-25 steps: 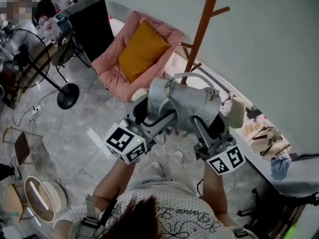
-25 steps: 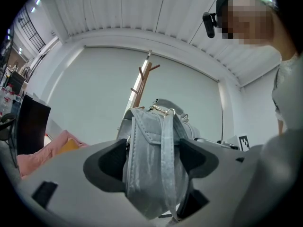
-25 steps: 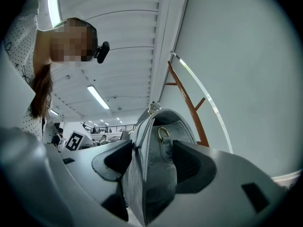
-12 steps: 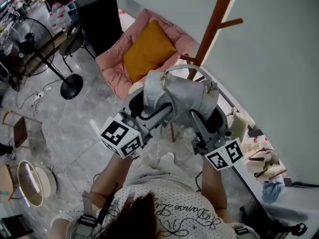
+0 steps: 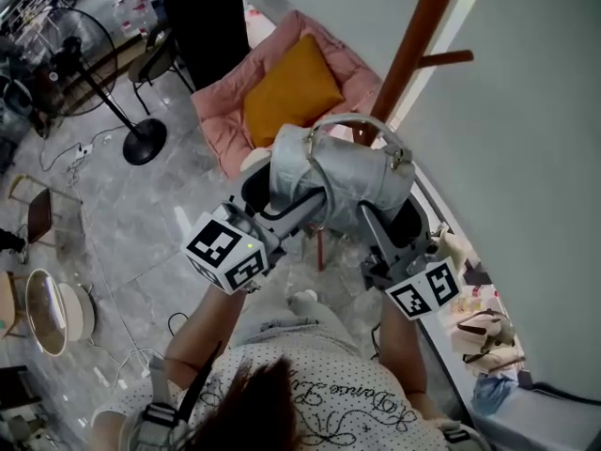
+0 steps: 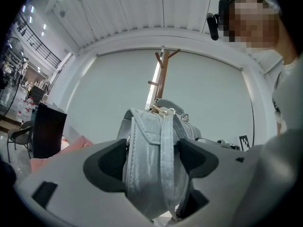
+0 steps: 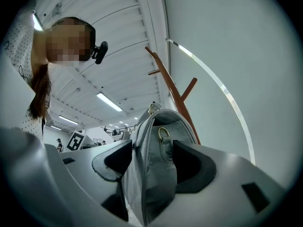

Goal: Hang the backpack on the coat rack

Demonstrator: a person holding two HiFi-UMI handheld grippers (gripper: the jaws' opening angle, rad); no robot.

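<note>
Both my left gripper (image 5: 286, 205) and my right gripper (image 5: 377, 222) are clamped on the grey backpack (image 5: 343, 177), one at each end. In the left gripper view the jaws press a shoulder strap (image 6: 166, 160) and the panel beside it. In the right gripper view the jaws squeeze the other end of the bag, just below a gold ring (image 7: 162, 132).

I hold the backpack up in the air in front of my chest, well above the floor, with its curved top handle (image 5: 349, 119) pointing away from me. It hangs on no peg yet.

Close behind the handle rises the brown wooden coat rack (image 5: 420, 36), with a short peg (image 5: 447, 59) sticking out to the right. Whether bag and pole touch I cannot tell.

Beyond lies a pink lounge chair (image 5: 221, 111) with a mustard cushion (image 5: 291, 87). A black cabinet (image 5: 208, 22) and a standing fan (image 5: 139, 139) stand further left on the marble floor (image 5: 122, 224).
</note>
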